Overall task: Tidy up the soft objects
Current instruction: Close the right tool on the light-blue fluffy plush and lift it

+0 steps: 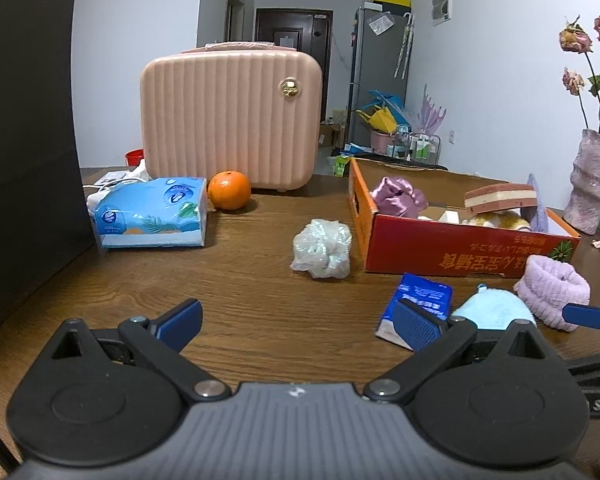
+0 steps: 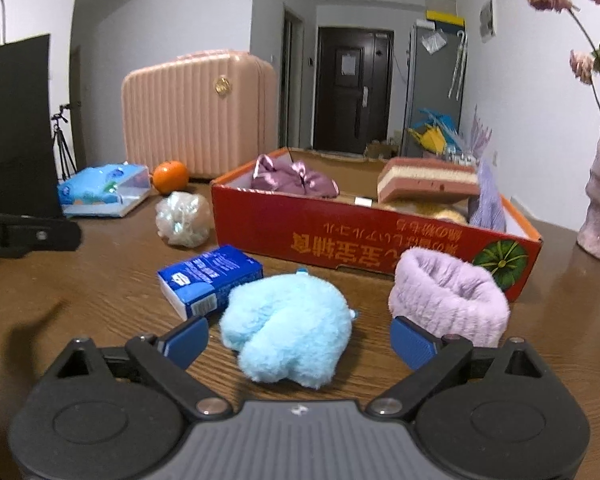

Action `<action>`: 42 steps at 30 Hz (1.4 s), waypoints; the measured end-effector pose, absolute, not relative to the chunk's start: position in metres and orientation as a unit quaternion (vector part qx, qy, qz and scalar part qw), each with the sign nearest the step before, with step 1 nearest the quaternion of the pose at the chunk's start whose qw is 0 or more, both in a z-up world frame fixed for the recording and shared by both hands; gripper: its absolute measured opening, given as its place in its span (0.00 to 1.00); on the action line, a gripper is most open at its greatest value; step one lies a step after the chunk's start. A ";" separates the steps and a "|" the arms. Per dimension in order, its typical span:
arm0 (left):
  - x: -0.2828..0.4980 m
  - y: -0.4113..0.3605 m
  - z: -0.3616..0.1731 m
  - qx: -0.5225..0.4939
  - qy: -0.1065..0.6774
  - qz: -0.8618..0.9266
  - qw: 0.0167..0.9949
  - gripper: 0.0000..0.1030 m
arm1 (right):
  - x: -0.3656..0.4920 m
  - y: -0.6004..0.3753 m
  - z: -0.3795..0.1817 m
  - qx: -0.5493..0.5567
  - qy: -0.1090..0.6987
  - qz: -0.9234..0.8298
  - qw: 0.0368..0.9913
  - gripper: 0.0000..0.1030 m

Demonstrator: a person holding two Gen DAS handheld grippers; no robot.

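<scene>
A fluffy light-blue plush [image 2: 288, 326] lies on the wooden table between the open fingers of my right gripper [image 2: 300, 340]; it also shows in the left wrist view [image 1: 494, 312]. A lilac fuzzy band [image 2: 450, 298] stands just right of it, against the red cardboard box [image 2: 360, 242]. The box holds a purple satin pouch [image 2: 290, 178], a pink-and-cream sponge [image 2: 428, 180] and other soft items. A pale mesh bath puff [image 1: 322, 248] lies left of the box. My left gripper [image 1: 300, 322] is open and empty over bare table.
A small blue tissue pack [image 2: 210, 276] lies by the plush. A soft blue tissue pack [image 1: 152, 212], an orange [image 1: 229, 190] and a pink ribbed case [image 1: 232, 120] stand at the back. A black bag [image 1: 24, 152] is at left, a vase [image 1: 592, 180] at right.
</scene>
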State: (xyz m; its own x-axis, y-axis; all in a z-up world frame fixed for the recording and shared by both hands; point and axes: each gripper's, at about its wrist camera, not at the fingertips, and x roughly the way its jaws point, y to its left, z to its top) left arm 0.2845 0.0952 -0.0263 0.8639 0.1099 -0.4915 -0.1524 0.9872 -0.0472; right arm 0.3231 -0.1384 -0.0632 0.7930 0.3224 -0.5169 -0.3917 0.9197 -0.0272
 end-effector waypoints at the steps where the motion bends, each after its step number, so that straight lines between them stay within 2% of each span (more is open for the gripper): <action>1: 0.285 0.097 -0.027 -0.043 0.253 0.069 0.964 1.00 | 0.326 -0.137 -0.064 -0.067 0.263 0.186 0.944 0.94; 11: 0.289 0.117 -0.029 -0.052 0.258 0.080 0.961 1.00 | 0.356 -0.112 -0.076 -0.093 0.293 0.159 0.938 0.92; 18: 0.289 0.125 -0.029 -0.061 0.258 0.084 0.961 1.00 | 0.374 -0.104 -0.082 -0.086 0.320 0.166 0.929 0.79; 27: 0.289 0.125 -0.028 -0.064 0.258 0.083 0.961 1.00 | 0.374 -0.106 -0.082 -0.074 0.322 0.177 0.927 0.71; 42: 0.292 0.122 -0.027 -0.062 0.248 0.096 0.962 1.00 | 0.360 -0.127 -0.057 -0.048 0.257 0.165 0.951 0.70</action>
